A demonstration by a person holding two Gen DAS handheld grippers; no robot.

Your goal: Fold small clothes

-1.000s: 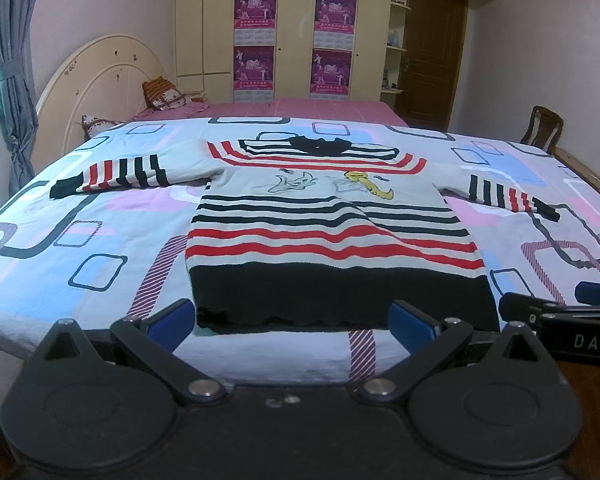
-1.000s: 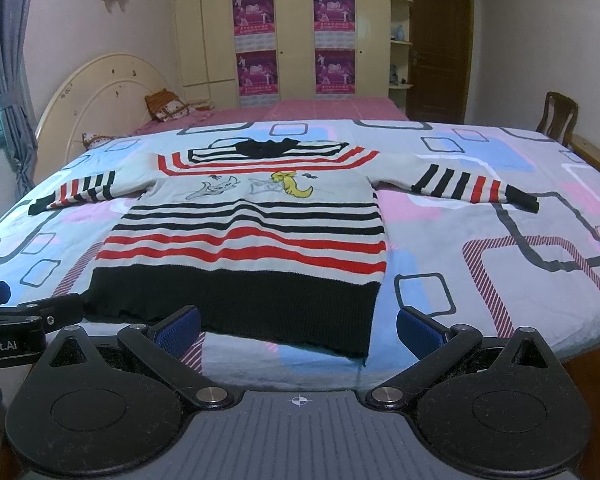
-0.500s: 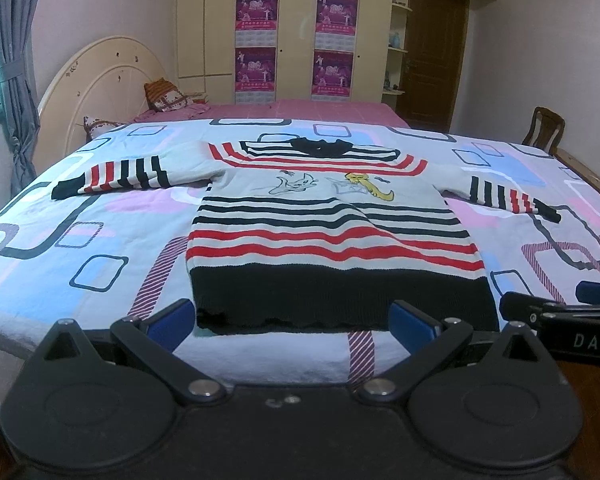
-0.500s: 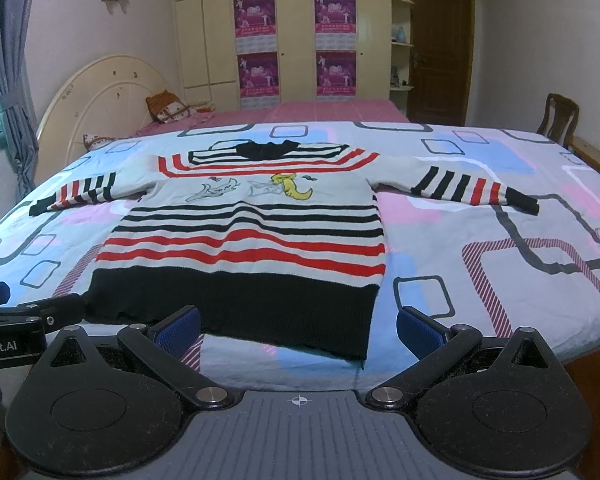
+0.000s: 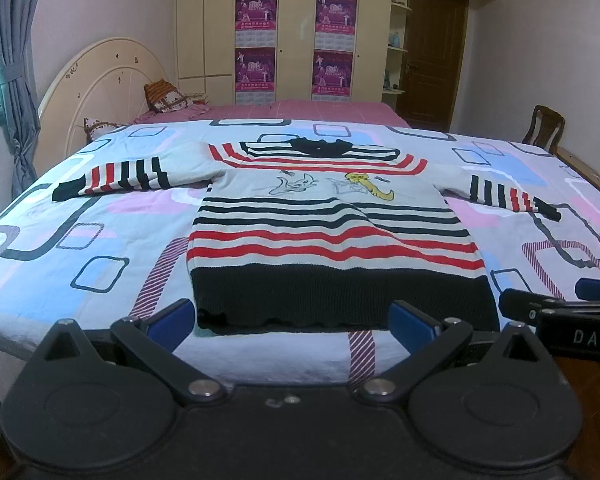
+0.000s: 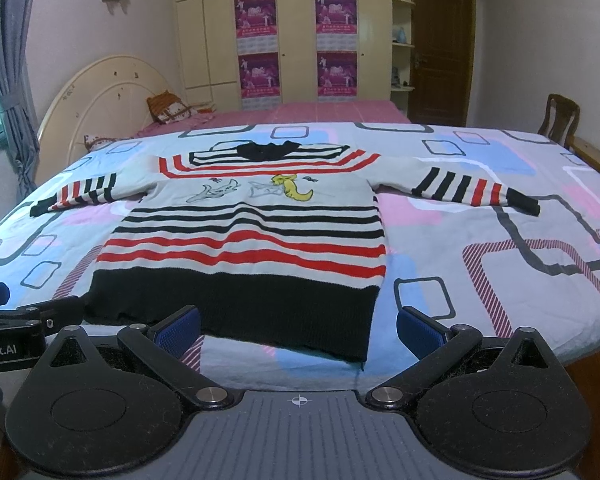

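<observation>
Sweater (image 5: 328, 236) flat on bedspread (image 5: 100, 240), sleeves out, both grippers' fingers (image 5: 168, 320) spread, empty

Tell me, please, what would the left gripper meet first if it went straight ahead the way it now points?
Probably the black hem of the striped sweater spread on the bed: it lies directly between the open left gripper fingers, though depth is unclear.

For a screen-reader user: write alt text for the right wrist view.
A small striped sweater lies flat and unfolded on a patterned bedspread, sleeves spread out to both sides, black hem nearest the camera. The open right gripper hovers before the hem; the left gripper shows at the left edge.
</observation>
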